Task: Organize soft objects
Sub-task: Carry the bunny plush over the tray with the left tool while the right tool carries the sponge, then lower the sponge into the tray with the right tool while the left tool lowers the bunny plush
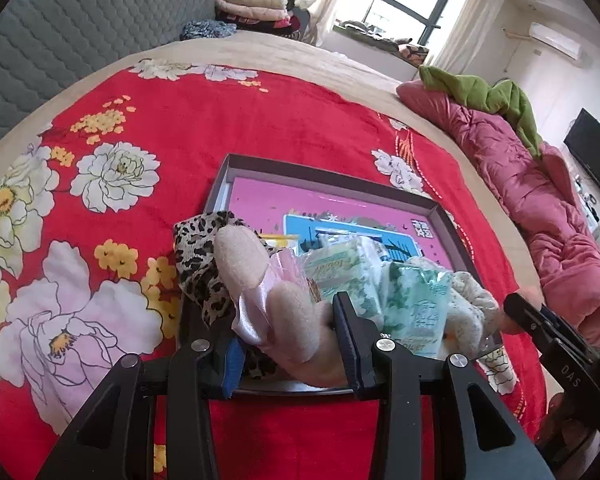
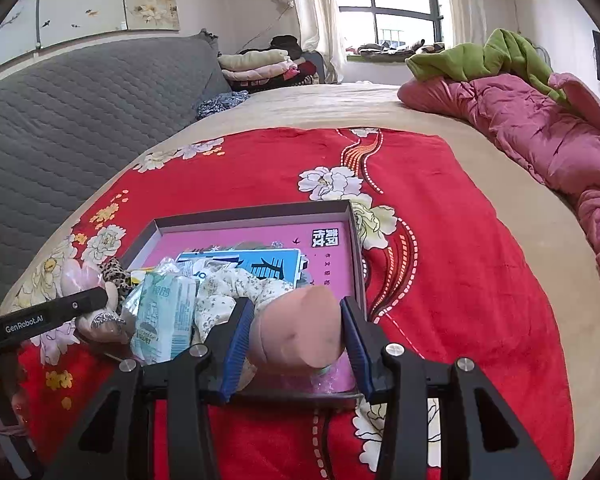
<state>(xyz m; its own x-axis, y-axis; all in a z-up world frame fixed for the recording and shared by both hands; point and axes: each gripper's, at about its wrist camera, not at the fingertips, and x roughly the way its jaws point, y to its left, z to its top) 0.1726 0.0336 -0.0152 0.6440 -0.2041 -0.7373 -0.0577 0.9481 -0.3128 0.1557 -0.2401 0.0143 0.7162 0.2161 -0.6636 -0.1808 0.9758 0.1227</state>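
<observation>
A shallow box (image 1: 332,176) (image 2: 252,213) with a pink printed floor lies on a red floral blanket (image 1: 228,120). Inside it are green tissue packs (image 1: 416,312) (image 2: 160,316), a cream floral cloth (image 1: 472,300) (image 2: 236,284) and a leopard-print cloth (image 1: 200,248). My left gripper (image 1: 288,328) is shut on a beige plush toy (image 1: 240,252) with a pink ribbon, over the box's near left part. My right gripper (image 2: 294,312) is shut on a peach foam piece (image 2: 296,332) above the box's near right corner.
A crumpled pink quilt (image 2: 540,128) with a green garment (image 2: 492,56) on it lies along the right side of the bed. A grey quilted headboard (image 2: 80,112) stands at the left. Folded clothes (image 2: 260,64) are stacked at the far end.
</observation>
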